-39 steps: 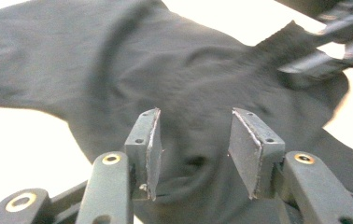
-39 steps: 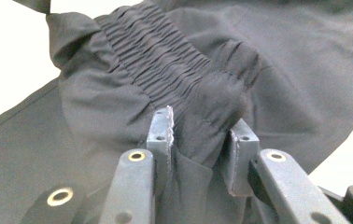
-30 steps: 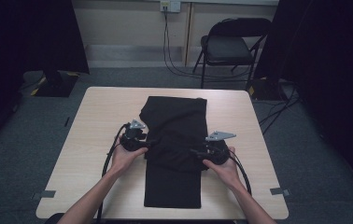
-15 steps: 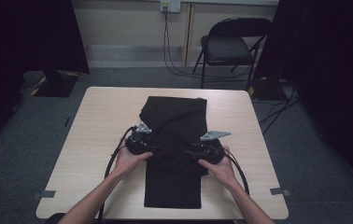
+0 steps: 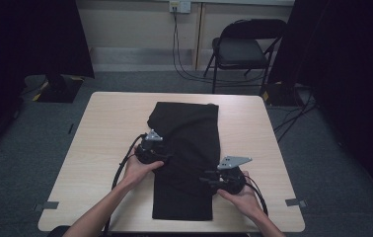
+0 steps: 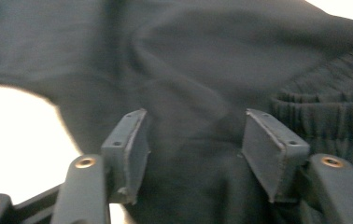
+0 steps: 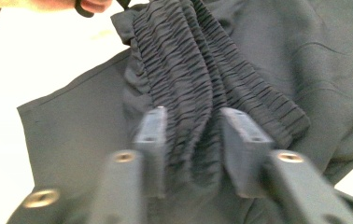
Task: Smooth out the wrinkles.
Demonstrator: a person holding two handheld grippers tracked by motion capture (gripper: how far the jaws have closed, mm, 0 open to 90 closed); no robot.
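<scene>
Black trousers [image 5: 187, 143] lie folded lengthwise down the middle of the table [image 5: 100, 143]. My left gripper [image 5: 162, 157] rests at their left edge. In the left gripper view it [image 6: 195, 154] stands open over dark cloth, its pads [image 6: 128, 149] apart from it, after widening a little. The ribbed elastic waistband [image 6: 324, 107] lies off to the right there. My right gripper [image 5: 205, 180] is at the garment's right side, nearer the front edge. Its jaws have just been closing, and it [image 7: 195, 149] pinches the bunched waistband [image 7: 184, 79] between its pads.
A folding chair [image 5: 243, 49] stands beyond the table's far right corner, with cables [image 5: 293, 118] trailing on the floor beside it. Dark curtains hang at both sides. Bare tabletop shows to the left and right of the trousers.
Both grippers first moved inward over the cloth. The right gripper then drew back toward the front edge and its jaws narrowed. The left hand stayed put.
</scene>
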